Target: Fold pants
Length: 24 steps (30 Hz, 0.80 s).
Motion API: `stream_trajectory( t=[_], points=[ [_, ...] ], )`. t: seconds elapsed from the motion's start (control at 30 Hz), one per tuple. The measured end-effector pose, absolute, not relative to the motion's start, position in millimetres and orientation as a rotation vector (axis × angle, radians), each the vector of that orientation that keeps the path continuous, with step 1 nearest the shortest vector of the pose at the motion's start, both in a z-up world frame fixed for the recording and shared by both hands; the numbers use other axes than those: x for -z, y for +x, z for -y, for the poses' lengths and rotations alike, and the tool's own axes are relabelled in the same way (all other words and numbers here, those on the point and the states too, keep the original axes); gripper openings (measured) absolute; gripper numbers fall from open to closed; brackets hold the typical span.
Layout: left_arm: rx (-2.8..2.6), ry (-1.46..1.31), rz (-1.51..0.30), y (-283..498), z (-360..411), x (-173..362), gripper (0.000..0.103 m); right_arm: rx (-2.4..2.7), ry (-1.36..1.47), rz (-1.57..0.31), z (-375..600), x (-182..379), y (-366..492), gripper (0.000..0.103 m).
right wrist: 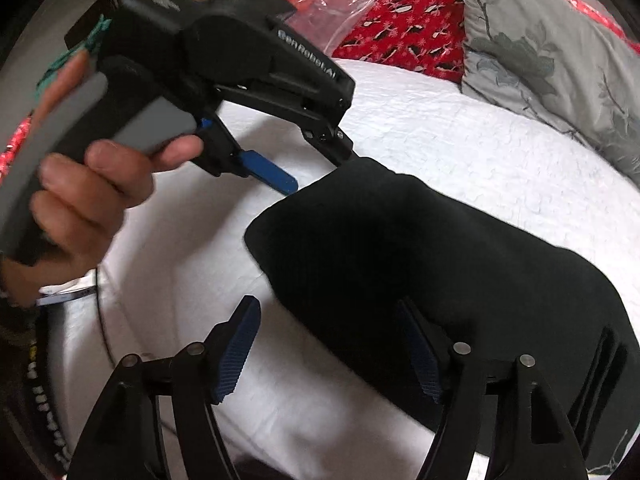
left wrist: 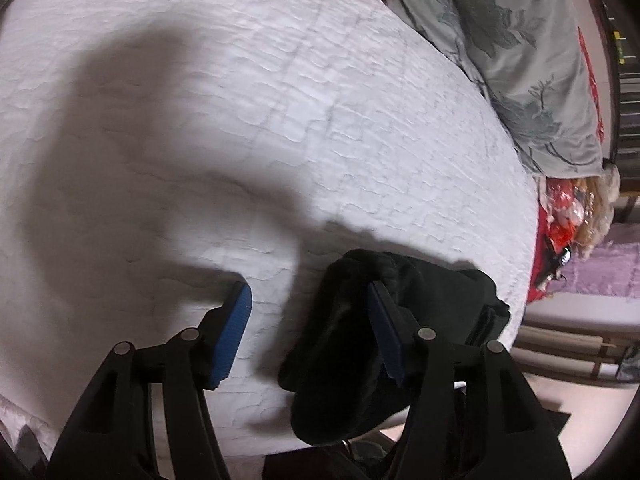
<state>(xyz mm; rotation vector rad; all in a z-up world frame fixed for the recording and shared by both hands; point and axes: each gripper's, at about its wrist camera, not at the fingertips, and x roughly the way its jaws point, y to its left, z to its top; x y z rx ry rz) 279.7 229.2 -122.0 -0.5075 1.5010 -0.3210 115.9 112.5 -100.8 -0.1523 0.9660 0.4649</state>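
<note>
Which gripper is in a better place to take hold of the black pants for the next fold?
Probably the left gripper. Its jaws stand open at one end of the black pants, one pad against the cloth. The right gripper is also open, at the pants' long side on the white bedspread.
</note>
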Motion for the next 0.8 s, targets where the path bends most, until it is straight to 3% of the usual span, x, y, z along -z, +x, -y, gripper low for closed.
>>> stream_trajectory(
  t=[0.3,0.43,0.5,0.8],
  points=[
    [0.41,-0.623,-1.525,277.7,-233.7,128.5,0.058,-0.41,-0.157,-0.925,-123.1,113.4,127.6,0.078],
    [0.45,-0.674,-1.431,267.3,-250.0,114.3,0.058,-0.43,-0.122,-0.925,-114.1,111.6,126.8,0.077],
    [0.479,-0.654,-1.414,265.5,-249.4,109.6,0.063,-0.427,-0.105,-0.926,-111.8,112.3,127.4,0.078],
    [0.471,-0.489,-1.543,291.0,-207.8,135.0,0.063,-0.392,-0.107,-0.899,-114.4,112.3,124.6,0.08]
  ],
)
